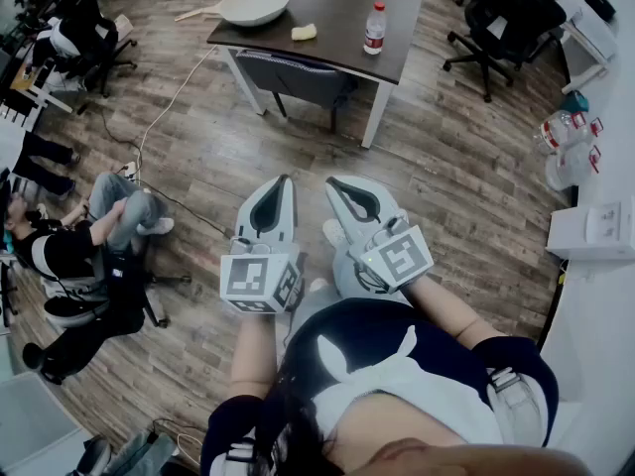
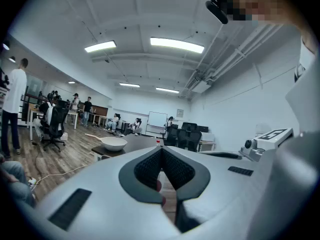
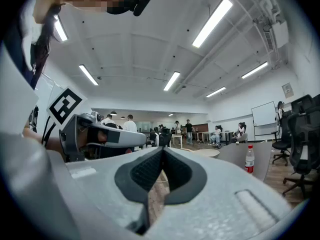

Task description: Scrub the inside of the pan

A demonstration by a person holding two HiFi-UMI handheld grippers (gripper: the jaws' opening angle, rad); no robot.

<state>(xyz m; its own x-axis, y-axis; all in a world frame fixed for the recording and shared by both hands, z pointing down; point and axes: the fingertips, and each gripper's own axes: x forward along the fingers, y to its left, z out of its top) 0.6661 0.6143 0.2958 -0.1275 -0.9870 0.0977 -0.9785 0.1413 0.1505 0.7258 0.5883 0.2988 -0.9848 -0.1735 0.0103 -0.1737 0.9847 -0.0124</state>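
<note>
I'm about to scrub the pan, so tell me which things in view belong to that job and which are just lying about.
For the job: white pan, yellow sponge, the dark table under them, left gripper, right gripper (both shut, empty).
Lying about: water bottle, grey chair at the table, black office chairs.

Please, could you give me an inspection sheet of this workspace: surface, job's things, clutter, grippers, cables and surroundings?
Surface: dark table, standing on a wooden floor.
Job's things: white pan at the table's left end; yellow sponge beside it, apart.
Clutter: bottle, upright on the table.
Grippers: left gripper and right gripper both shut, empty, side by side, well short of the table.
Cables: white cable runs over the floor from the table.
Surroundings: seated person at left; office chairs at right.
</note>
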